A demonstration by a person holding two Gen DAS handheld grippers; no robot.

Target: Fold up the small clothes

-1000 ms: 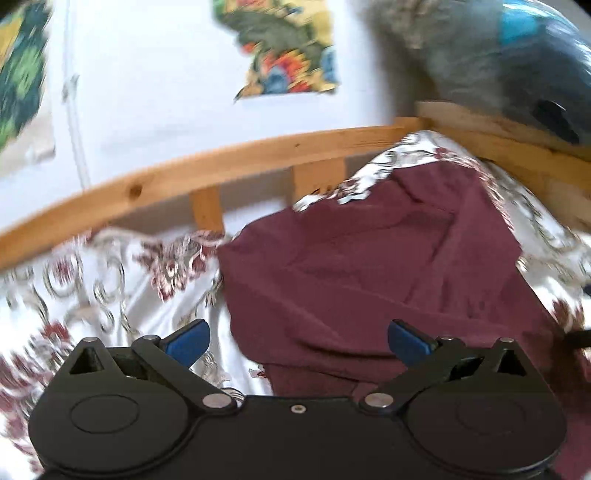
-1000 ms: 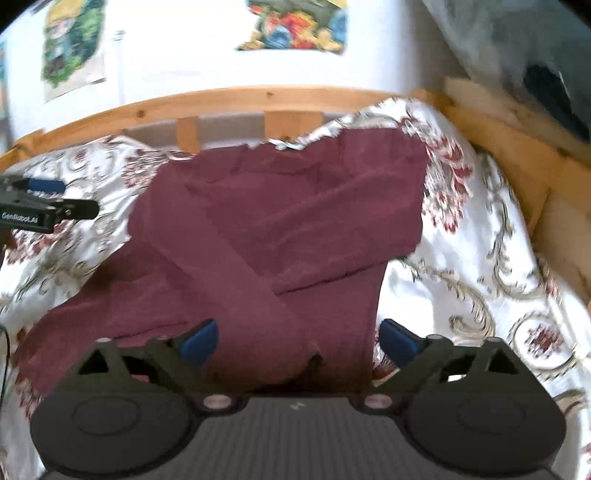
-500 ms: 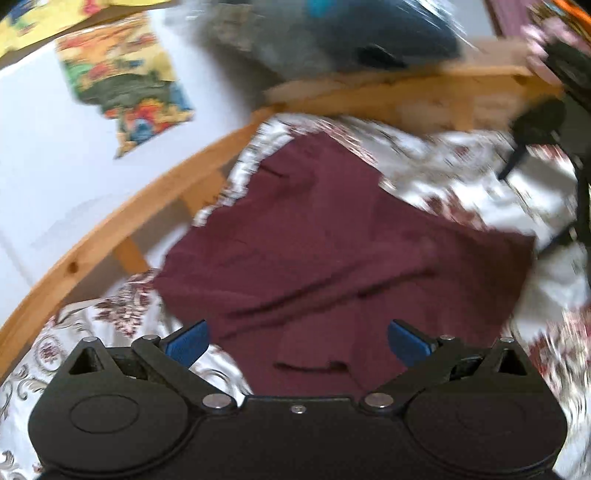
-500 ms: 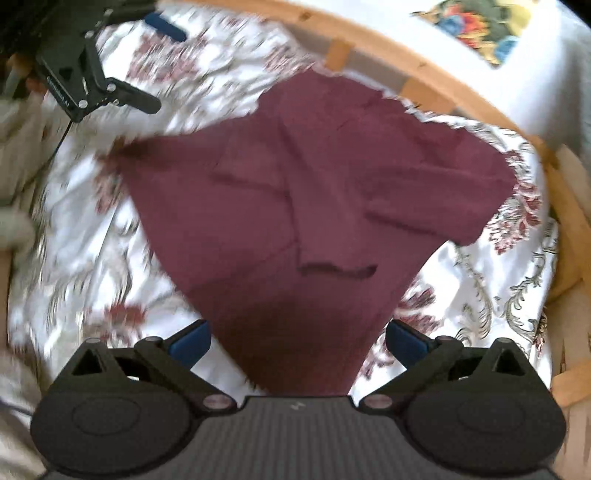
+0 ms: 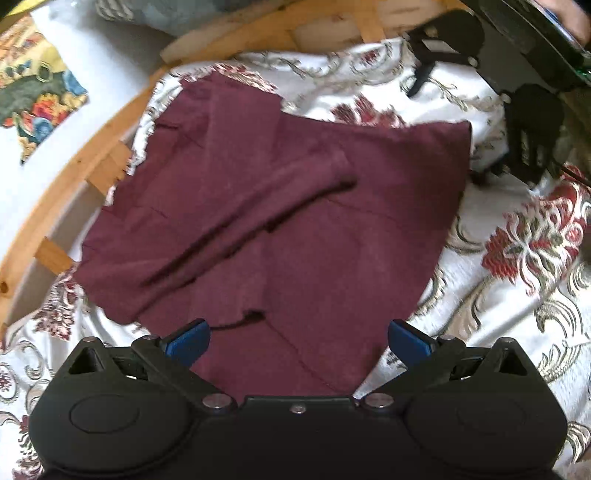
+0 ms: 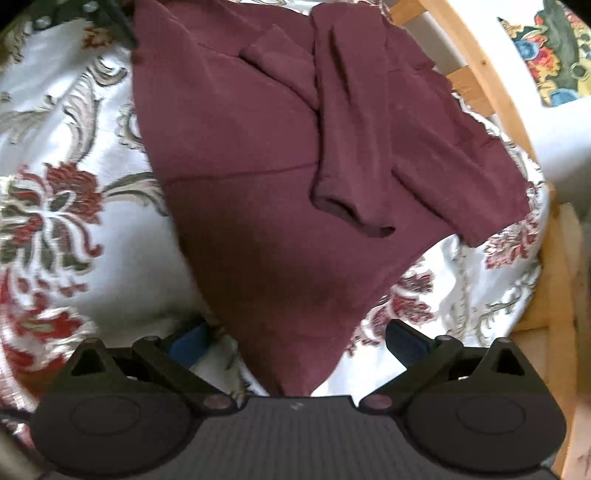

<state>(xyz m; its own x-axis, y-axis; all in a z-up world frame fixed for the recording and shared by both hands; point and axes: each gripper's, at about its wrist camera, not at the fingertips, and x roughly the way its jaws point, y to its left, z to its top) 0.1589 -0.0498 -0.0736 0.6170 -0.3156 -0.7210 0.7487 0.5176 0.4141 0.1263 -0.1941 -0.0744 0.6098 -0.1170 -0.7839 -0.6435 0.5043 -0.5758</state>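
Observation:
A small maroon long-sleeved top lies flat on a floral cloth, both sleeves folded across its body. My left gripper is open and empty over one bottom corner of the top. In the right wrist view the top spreads ahead with a sleeve cuff lying on it. My right gripper is open and empty over the opposite bottom corner. The right gripper also shows in the left wrist view at the far right.
A wooden rail curves along the far edge of the cloth, with a white wall and a colourful picture behind. In the right wrist view the rail runs up the right side. Grey bundled fabric sits beyond the rail.
Both grippers have swung round to the hem end of the top and come lower over its two bottom corners. Both stay open. The top has not moved.

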